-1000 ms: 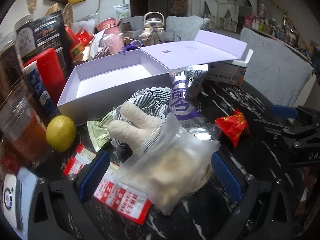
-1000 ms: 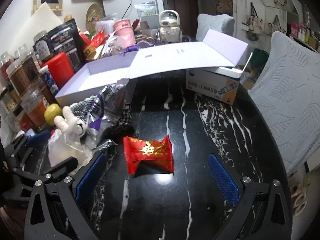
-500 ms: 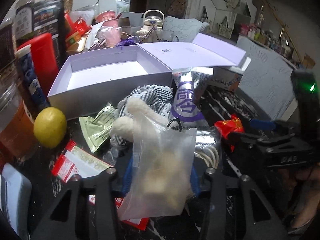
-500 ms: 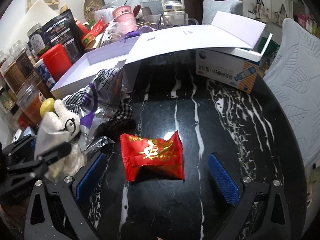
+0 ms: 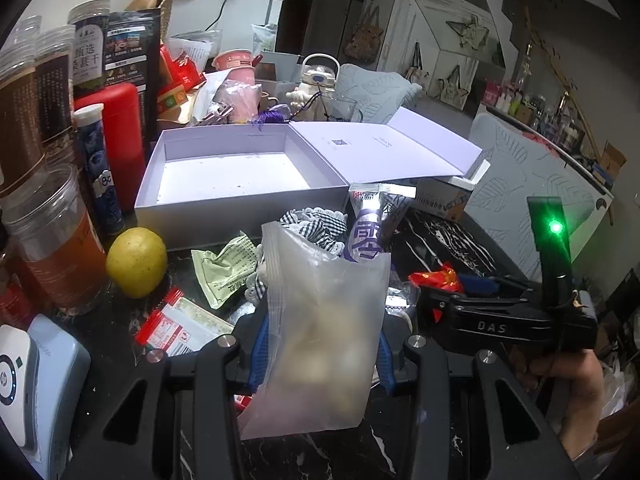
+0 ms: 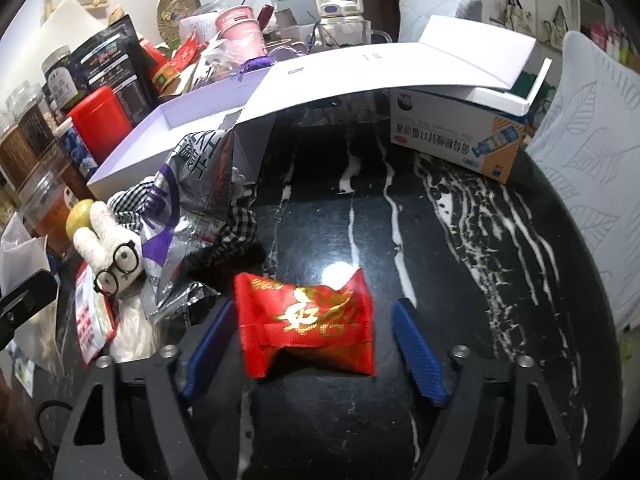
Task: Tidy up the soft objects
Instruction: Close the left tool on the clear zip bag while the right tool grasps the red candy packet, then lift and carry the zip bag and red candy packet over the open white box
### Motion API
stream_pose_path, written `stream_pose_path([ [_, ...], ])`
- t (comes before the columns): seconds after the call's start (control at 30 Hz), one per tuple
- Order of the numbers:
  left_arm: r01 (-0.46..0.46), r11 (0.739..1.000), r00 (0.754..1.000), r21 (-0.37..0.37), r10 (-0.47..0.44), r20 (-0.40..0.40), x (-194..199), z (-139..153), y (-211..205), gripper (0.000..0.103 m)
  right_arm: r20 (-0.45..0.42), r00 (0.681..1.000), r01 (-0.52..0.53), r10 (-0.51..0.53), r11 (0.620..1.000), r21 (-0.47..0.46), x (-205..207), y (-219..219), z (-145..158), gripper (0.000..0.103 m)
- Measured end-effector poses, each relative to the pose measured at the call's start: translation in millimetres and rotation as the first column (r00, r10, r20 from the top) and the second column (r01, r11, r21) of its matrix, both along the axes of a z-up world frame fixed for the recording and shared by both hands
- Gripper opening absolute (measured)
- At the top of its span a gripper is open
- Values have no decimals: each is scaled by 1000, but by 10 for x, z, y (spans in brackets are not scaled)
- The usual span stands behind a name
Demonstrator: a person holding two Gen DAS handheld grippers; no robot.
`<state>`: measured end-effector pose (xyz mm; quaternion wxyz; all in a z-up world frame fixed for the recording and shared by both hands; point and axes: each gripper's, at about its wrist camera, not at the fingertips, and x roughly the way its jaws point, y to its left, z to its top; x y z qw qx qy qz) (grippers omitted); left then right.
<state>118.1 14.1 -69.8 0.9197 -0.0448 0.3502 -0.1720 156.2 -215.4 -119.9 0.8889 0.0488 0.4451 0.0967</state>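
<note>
Two hand-held grippers work: left hand-held gripper (image 5: 320,350) clamps a clear bag (image 5: 320,328); right hand-held gripper (image 6: 310,342) straddles, jaws wide, a red packet (image 6: 306,322) on the tabletop (image 6: 460,280).

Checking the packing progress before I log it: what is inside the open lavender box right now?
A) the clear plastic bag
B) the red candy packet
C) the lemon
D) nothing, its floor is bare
D: the lavender box shows only its bare floor, while the clear plastic bag is clamped in the left gripper and the red candy packet lies between the open fingers of the right gripper.
</note>
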Motion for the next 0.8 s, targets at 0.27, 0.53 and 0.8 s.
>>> stream_pose_path([
  [0.27, -6, 1000, 1000, -2, 6, -6, -34, -28, 0, 42, 18, 1000, -1, 1, 1000, -3, -31, 26, 2, 59],
  [0.53, -5, 1000, 1000, -3, 5, -6, -120, -9, -13, 42, 73, 997, 13, -13, 1000, 2, -237, -24, 131, 50],
  [0.8, 8, 1000, 1000, -4, -8, 8, -254, 50, -90, 42, 81, 997, -2, 0, 1000, 20, -418, -31, 133, 42],
])
